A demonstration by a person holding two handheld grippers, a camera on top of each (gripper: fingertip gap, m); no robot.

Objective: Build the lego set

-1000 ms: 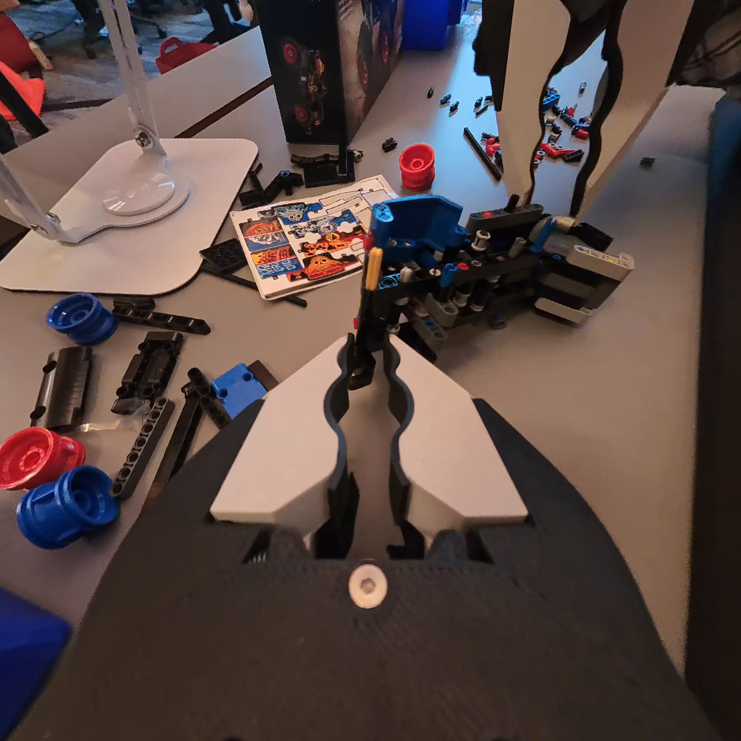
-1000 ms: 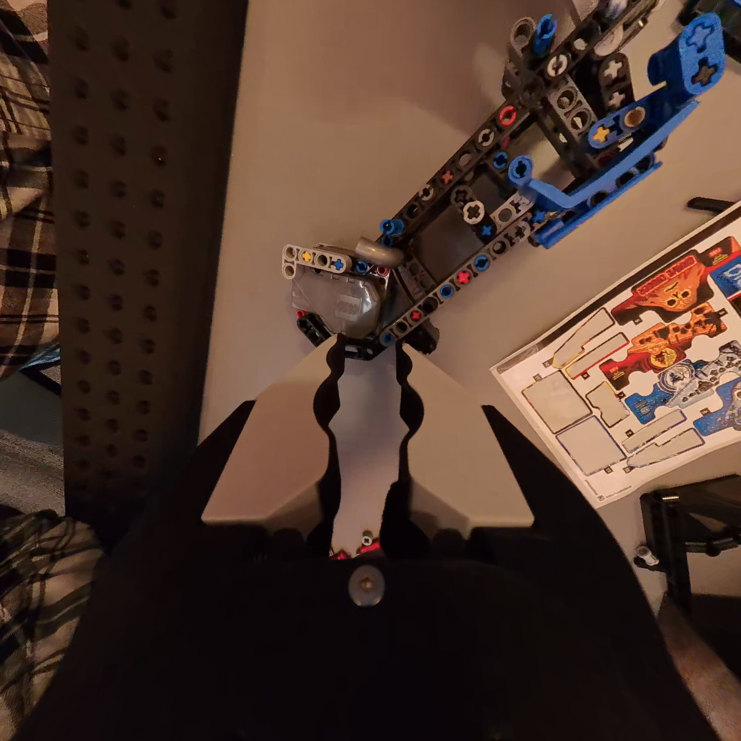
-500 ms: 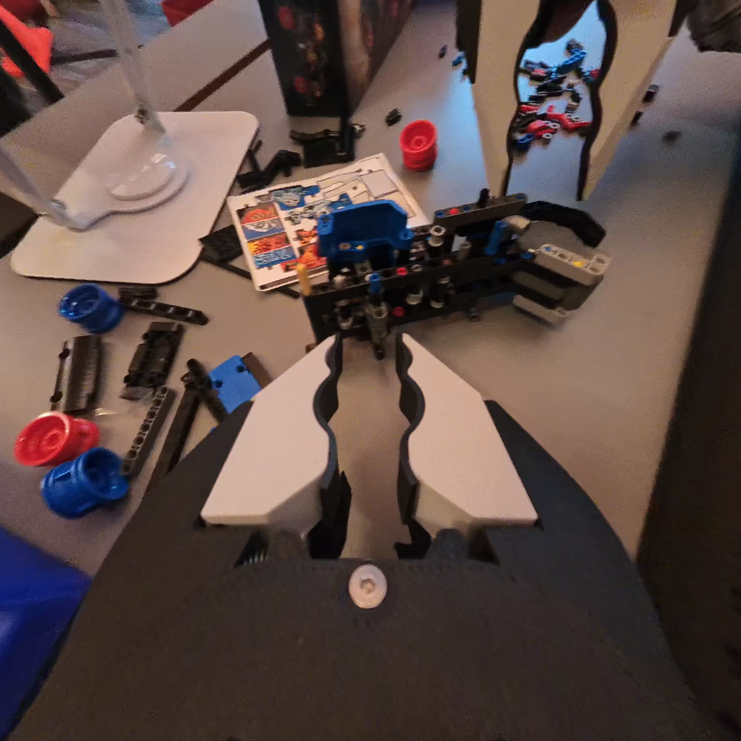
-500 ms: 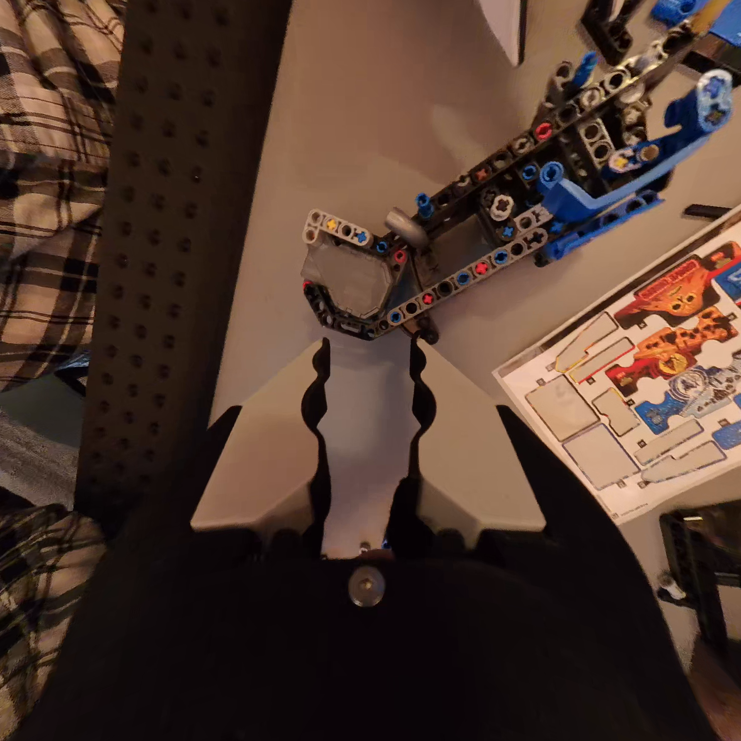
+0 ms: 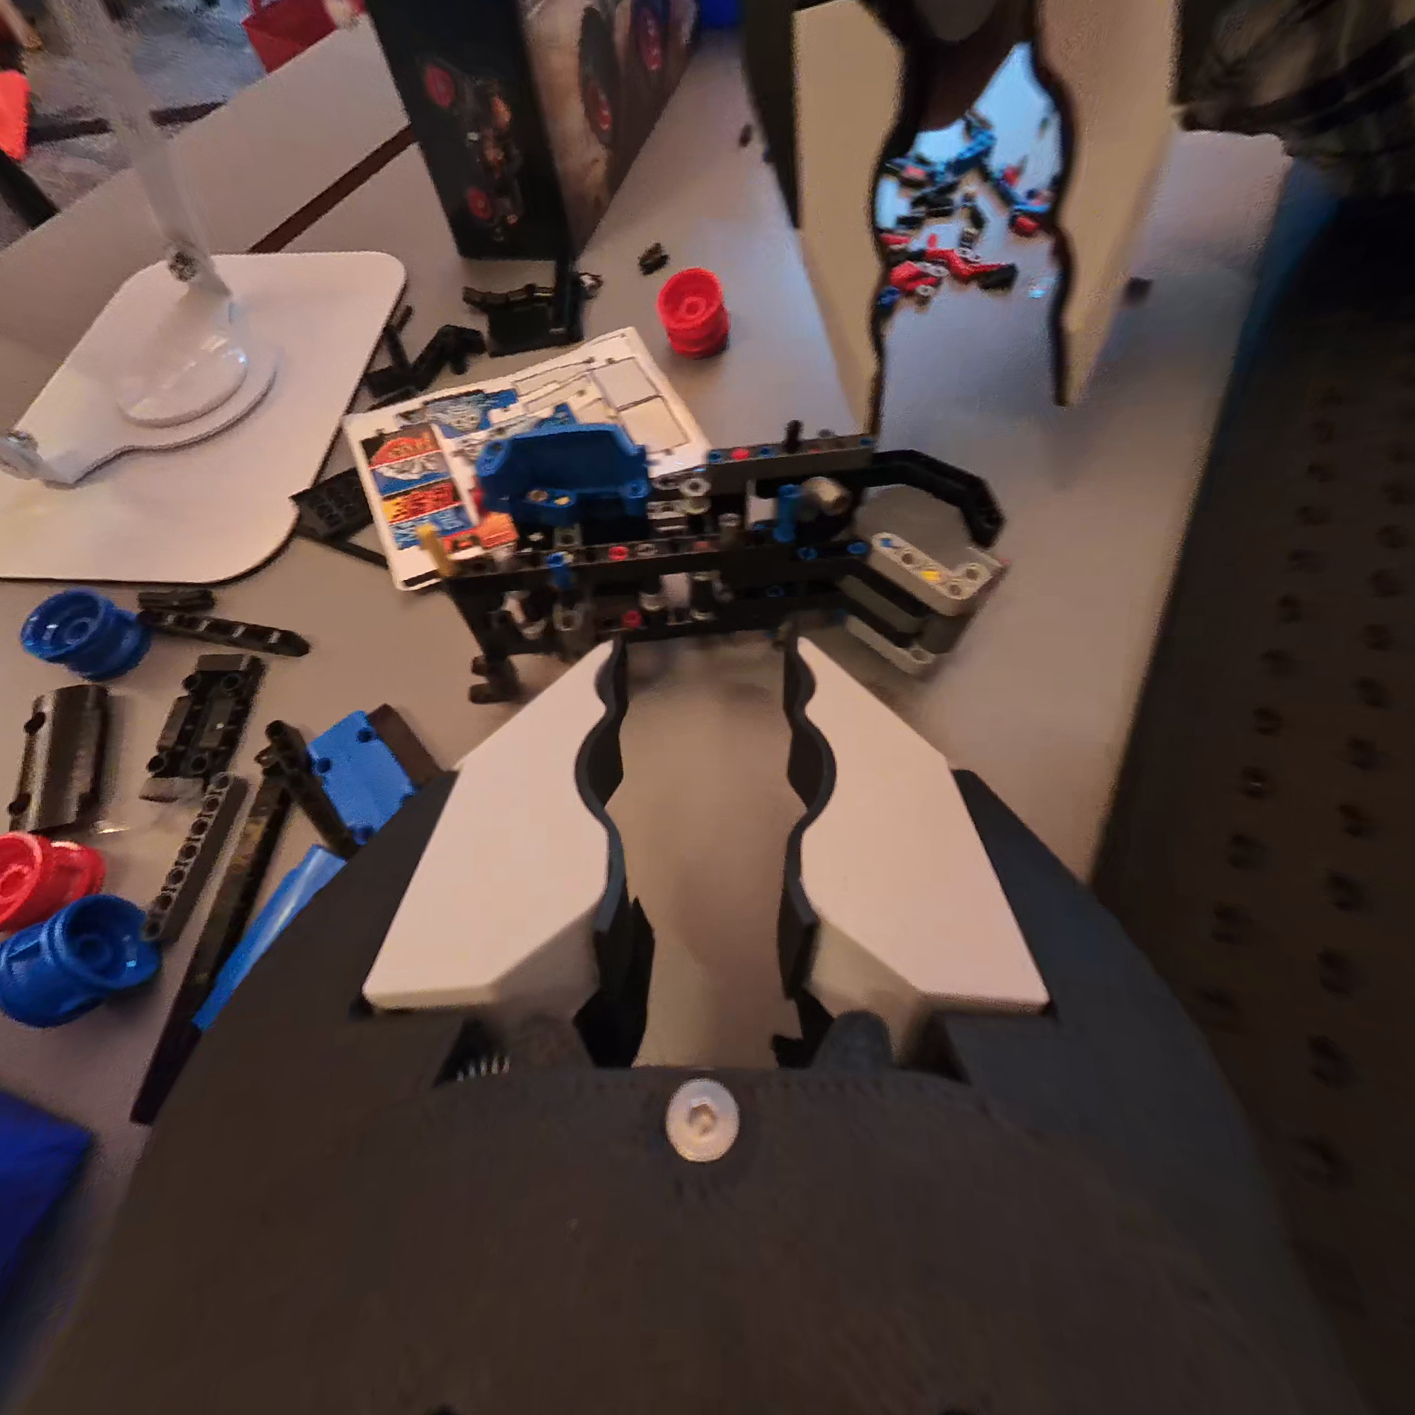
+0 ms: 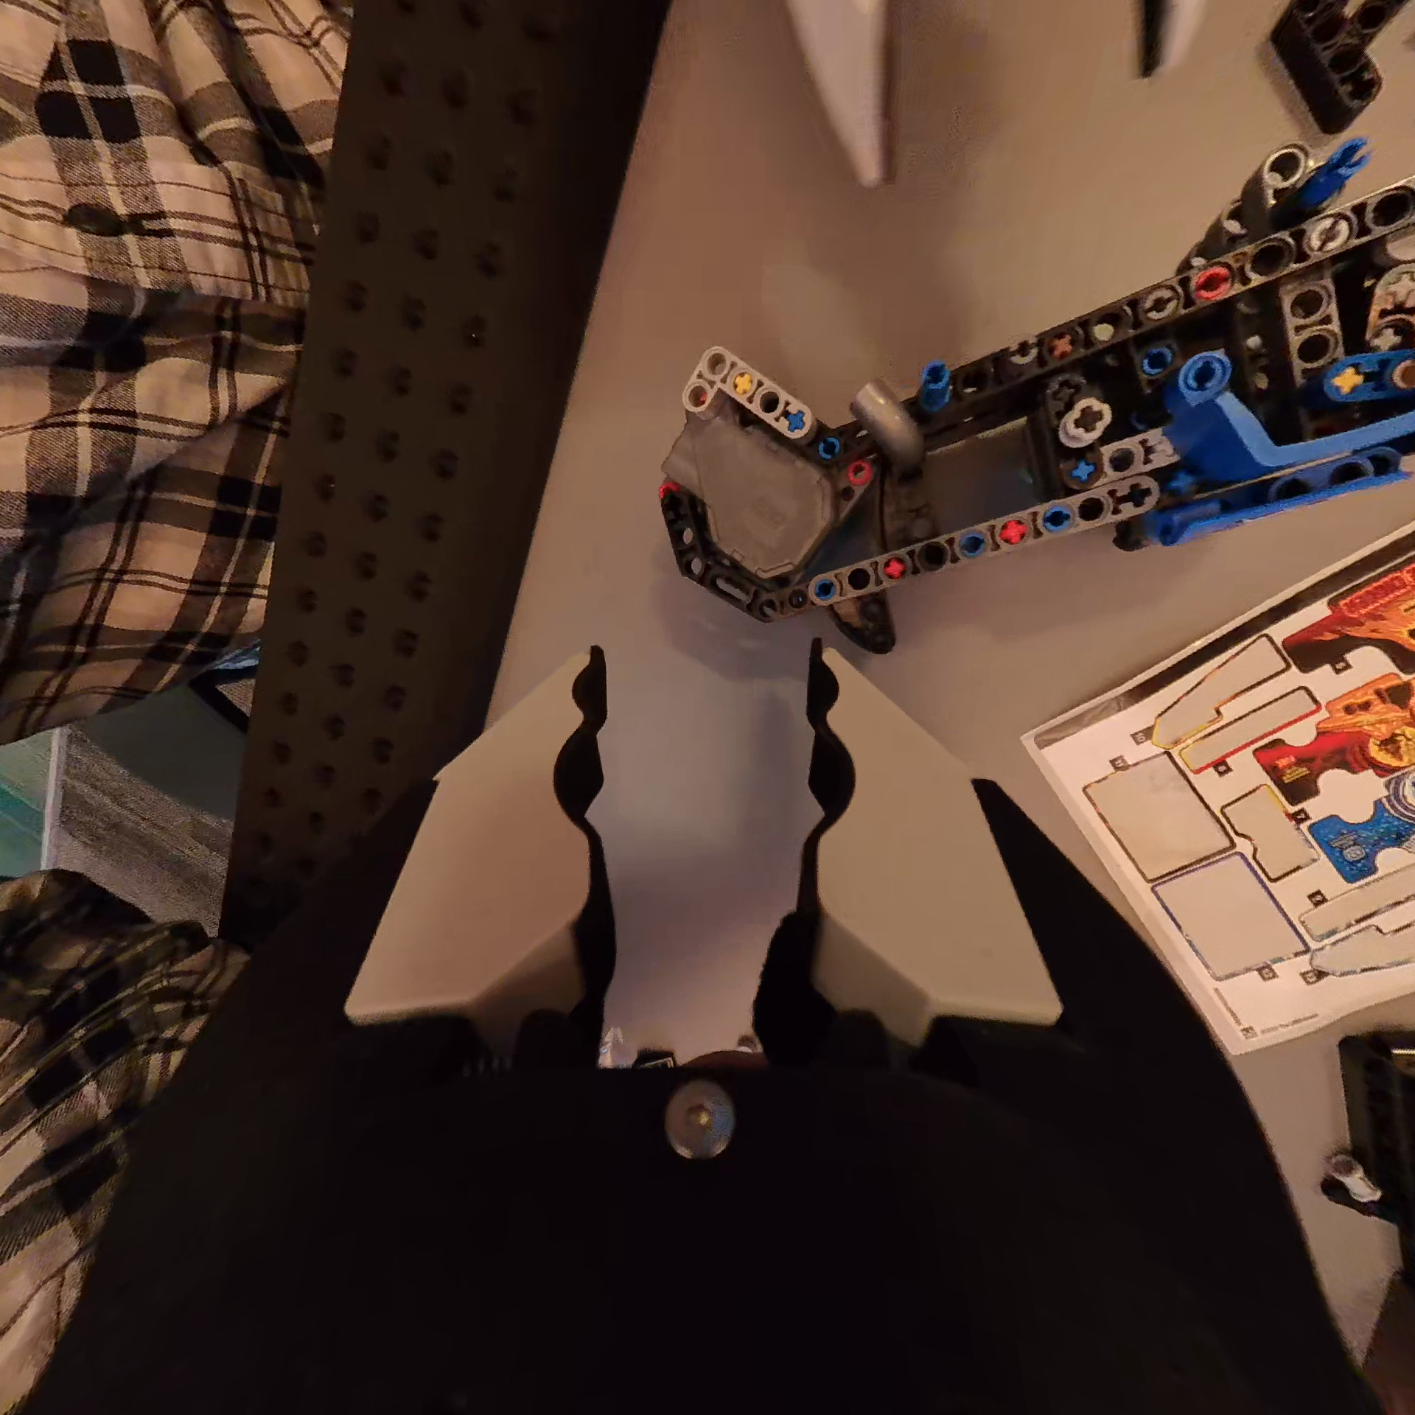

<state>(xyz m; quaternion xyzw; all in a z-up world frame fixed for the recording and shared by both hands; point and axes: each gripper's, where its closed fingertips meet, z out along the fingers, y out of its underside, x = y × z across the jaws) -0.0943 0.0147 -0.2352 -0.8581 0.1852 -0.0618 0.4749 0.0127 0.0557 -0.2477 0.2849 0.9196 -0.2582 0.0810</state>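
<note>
The half-built chassis (image 5: pixel 712 551) lies on its side on the grey table (image 5: pixel 1018 735), and everything else is best placed from it: the sticker sheet (image 5: pixel 536 429) is just behind it and partly under its blue end, a red wheel hub (image 5: pixel 693 310) lies further back, and loose black beams and blue and red hubs are scattered off to its left. The left claw (image 5: pixel 700 651) stands apart with nothing in it, its tips right at the chassis's near black beam; whether they touch it I cannot tell. The right claw (image 6: pixel 704 658) is also apart and empty, hovering a little short of the grey motor block (image 6: pixel 754 498) at the chassis's tail. To my eye this frame will be light and fairly stiff along its two long studless beams, but the smooth plastic is slippery and the pinned joints could pop if squeezed across the open middle. The blue bracket (image 5: pixel 563 478) and the small pins sticking out look like poor places to grip. I would take it on the long beams, or around the solid motor block, which looks like the heaviest part and could tip the frame if only the far end is held.
</note>
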